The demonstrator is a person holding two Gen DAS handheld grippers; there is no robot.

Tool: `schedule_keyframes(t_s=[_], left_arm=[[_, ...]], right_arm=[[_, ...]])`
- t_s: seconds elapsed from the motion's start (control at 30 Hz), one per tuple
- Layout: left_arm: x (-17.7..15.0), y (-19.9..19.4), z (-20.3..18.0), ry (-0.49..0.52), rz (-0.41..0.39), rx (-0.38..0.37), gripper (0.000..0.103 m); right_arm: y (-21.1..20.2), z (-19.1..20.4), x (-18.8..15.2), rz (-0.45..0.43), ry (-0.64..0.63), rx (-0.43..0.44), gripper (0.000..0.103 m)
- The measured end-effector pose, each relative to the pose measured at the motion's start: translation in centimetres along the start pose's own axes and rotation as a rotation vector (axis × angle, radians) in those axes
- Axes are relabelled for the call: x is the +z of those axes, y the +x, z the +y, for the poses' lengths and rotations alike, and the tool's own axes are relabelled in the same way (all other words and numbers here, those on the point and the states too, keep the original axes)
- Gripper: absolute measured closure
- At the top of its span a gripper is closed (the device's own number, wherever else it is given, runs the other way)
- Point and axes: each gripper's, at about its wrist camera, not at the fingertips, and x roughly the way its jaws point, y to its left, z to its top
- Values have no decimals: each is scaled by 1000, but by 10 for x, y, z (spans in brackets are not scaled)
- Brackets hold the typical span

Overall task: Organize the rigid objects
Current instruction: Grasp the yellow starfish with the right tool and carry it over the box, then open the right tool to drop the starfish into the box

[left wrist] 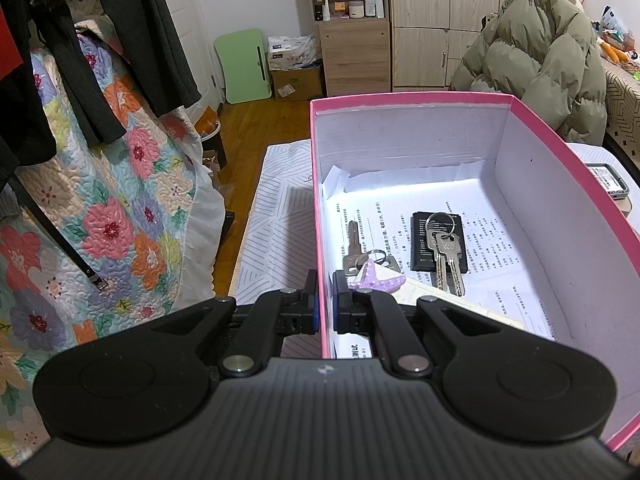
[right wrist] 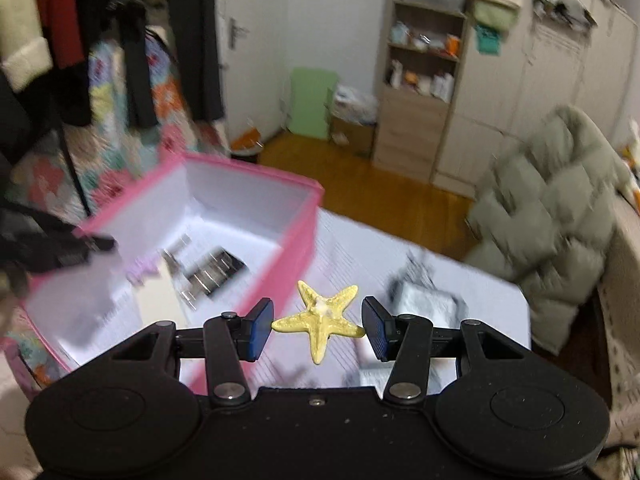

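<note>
Our left tool (left wrist: 325, 300) is clamped on the near wall of the pink box (left wrist: 560, 184), which holds a purple starfish (left wrist: 378, 278), keys (left wrist: 446, 256) and a black card. Our right tool (right wrist: 318, 328) grips a bumpy yellow starfish (right wrist: 320, 318) above the paper-covered tabletop (right wrist: 492, 300); wardrobes stand beyond.

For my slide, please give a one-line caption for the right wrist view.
Right gripper holds a yellow starfish between its fingers, beside the open pink box on the table.
</note>
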Motion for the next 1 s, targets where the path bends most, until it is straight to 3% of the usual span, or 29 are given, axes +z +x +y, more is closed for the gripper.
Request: schedule_keyframes(t_s=[0.2, 0.43, 0.73, 0.97, 1.0], left_arm=[[-1, 1, -2, -3, -2, -5, 98], [-2, 0, -6, -18, -1, -13, 98], [-2, -1, -6, -16, -1, -20, 98], [-2, -1, -6, -15, 0, -19, 98], [-1, -1, -6, -14, 1, -16, 98]], right_arm=[[28, 32, 30, -20, -72, 105, 49], [92, 66, 46, 82, -159, 182, 49], [145, 83, 55, 171, -246, 145, 49], [156, 71, 56, 186, -223, 87, 49], [155, 69, 57, 179, -212, 83, 44]])
